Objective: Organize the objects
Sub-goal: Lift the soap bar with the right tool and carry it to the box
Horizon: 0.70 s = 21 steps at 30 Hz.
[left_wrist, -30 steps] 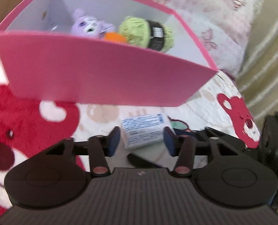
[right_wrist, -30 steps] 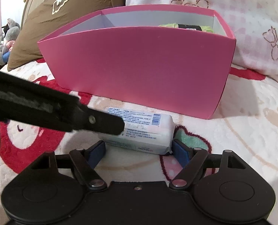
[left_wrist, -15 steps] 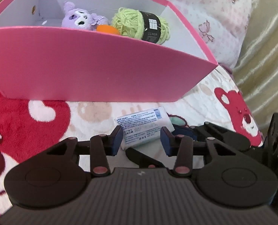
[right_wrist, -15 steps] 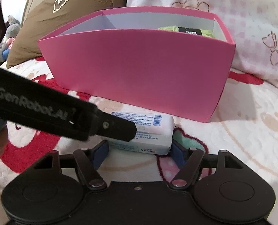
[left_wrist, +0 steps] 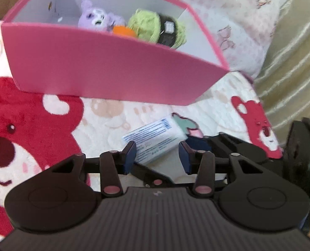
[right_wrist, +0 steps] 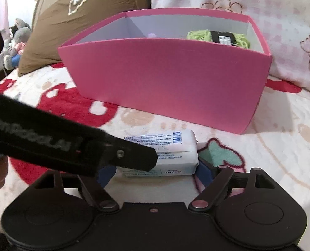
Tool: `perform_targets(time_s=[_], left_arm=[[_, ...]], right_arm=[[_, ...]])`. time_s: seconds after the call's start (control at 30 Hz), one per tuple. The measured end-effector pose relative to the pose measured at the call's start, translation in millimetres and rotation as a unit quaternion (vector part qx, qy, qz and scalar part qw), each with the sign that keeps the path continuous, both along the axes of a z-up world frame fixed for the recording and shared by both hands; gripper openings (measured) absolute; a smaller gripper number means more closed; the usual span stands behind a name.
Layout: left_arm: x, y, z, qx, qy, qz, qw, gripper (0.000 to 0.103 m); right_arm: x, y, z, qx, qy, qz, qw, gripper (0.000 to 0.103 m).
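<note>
Picking up the white packet [right_wrist: 171, 152]; my right gripper [right_wrist: 155, 170] clamps its ends, left gripper [left_wrist: 157, 154] narrow, closing (nothing held); next, lift into pink box [right_wrist: 167, 87].

The box [right_wrist: 171, 87] stands on the blanket [right_wrist: 280, 150], with pillows [right_wrist: 270, 10] behind it. Inside the box, the yarn ball [left_wrist: 157, 28] lies at its right end, the plush toy [left_wrist: 96, 18] to the yarn's left, and a small round thing [left_wrist: 123, 30] between the two. In front of the box, near its right half, the wrapped packet [right_wrist: 167, 146] lies on the blanket.
</note>
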<state>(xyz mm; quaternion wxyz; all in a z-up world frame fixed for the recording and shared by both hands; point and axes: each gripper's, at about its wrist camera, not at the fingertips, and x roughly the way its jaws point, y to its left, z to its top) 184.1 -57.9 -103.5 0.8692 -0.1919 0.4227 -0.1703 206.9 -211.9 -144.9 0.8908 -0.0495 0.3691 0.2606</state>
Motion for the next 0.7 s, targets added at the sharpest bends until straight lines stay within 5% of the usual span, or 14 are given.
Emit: perform_targets(time_s=[0.07, 0.17, 0.23, 0.7], left_arm=[[-4.9, -0.5, 6.2, -0.026, 0.007, -0.017, 0.9995, 0.038], [-14.0, -10.1, 15.4, 0.012, -0.004, -0.021, 0.9997, 0.034], [-16.8, -2.6, 15.8, 0.0, -0.005, -0.013, 0.9999, 0.034], [-20.2, 30.3, -16.4, 0.032, 0.047, 0.028, 0.998, 0.041]], right_arm=[[-4.1, 3.1, 5.4, 0.009, 0.003, 0.016, 1.0, 0.085], [-21.9, 19.7, 14.0, 0.017, 0.0, 0.056, 0.998, 0.083], [-34.1, 28.8, 19.1, 0.012, -0.009, 0.072, 0.997, 0.083], [-40.7, 26.2, 1.5, -0.041, 0.018, 0.064, 0.997, 0.088]])
